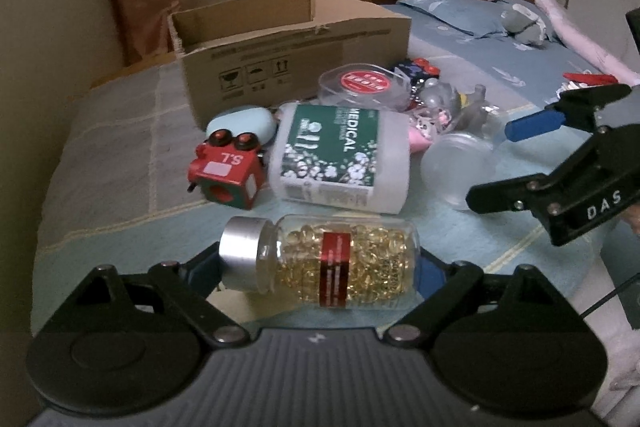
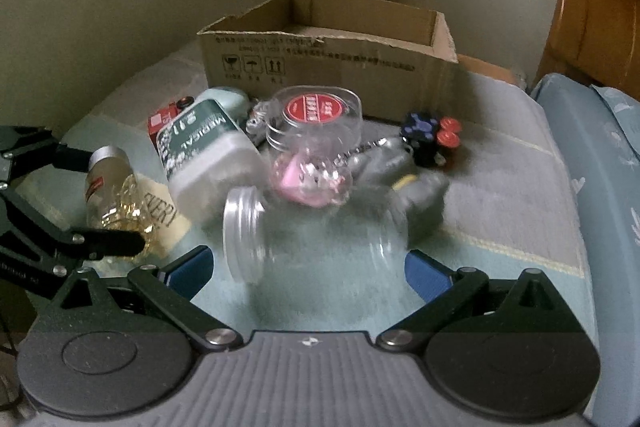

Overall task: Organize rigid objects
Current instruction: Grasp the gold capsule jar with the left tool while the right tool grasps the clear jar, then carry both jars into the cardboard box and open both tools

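Left wrist view: my left hand-held gripper [image 1: 320, 267] straddles the clear glass bottle of golden capsules with a silver cap [image 1: 320, 259], which lies on its side on the bed; I cannot tell whether the pads press it. Beyond it lie a white medical-label tub [image 1: 340, 159] and a red toy train block [image 1: 226, 171], then the open brown cardboard box [image 1: 296, 43]. My right hand-held gripper [image 2: 308, 267] stands spread around a clear plastic jar with a threaded mouth [image 2: 316, 247], lying sideways, pads apart from it.
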The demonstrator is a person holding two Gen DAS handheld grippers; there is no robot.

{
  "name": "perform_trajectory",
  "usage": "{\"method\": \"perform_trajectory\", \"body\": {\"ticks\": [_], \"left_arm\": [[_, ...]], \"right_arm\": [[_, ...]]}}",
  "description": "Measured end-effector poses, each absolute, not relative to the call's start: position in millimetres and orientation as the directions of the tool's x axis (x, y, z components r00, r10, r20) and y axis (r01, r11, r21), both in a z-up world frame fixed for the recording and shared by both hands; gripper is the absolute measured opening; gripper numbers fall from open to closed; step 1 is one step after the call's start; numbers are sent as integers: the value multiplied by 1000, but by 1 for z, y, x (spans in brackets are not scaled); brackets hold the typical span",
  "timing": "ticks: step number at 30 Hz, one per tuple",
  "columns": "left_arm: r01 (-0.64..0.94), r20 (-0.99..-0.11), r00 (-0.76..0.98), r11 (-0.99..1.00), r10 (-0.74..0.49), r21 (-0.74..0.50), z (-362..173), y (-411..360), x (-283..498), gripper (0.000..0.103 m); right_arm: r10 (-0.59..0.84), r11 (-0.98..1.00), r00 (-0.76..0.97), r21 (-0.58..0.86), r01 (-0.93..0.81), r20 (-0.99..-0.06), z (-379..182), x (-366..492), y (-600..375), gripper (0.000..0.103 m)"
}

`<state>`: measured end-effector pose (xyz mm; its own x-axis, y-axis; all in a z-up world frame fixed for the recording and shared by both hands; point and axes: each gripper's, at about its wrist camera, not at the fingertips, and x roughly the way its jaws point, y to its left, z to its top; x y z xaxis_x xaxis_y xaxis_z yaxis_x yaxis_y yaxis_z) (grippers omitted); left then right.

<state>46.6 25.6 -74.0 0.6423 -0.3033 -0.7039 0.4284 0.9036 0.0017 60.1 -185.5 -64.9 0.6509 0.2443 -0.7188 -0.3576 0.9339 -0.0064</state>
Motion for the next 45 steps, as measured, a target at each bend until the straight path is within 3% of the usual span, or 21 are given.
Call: {"method": "perform_trajectory", "body": {"ticks": [7,12,27,36,45], "left_arm": [[427,-714,631,904,-303,-6,-72,27,52,93],[424,-724,623,906,-295,-4,-67,28,53,93],[411,-709,655,911,-262,43,-3,27,74,93],[423,-676,681,905,-281,50,45,7,171,93],[365,-712,667,929,-218,57,33,-18,288,93]], "right_arm": [[209,938,659,-41,-343,-722,-65,71,-176,103],[178,944,660,-62,-324,-730,-63,72,-174,94],[257,910,653,-49,-412,-712,-16,64,-181,94],[315,902,686,-19,-432,-656,31,95,-193,94],[274,910,717,-69,-409,-641,51,145,-195,94]]}}
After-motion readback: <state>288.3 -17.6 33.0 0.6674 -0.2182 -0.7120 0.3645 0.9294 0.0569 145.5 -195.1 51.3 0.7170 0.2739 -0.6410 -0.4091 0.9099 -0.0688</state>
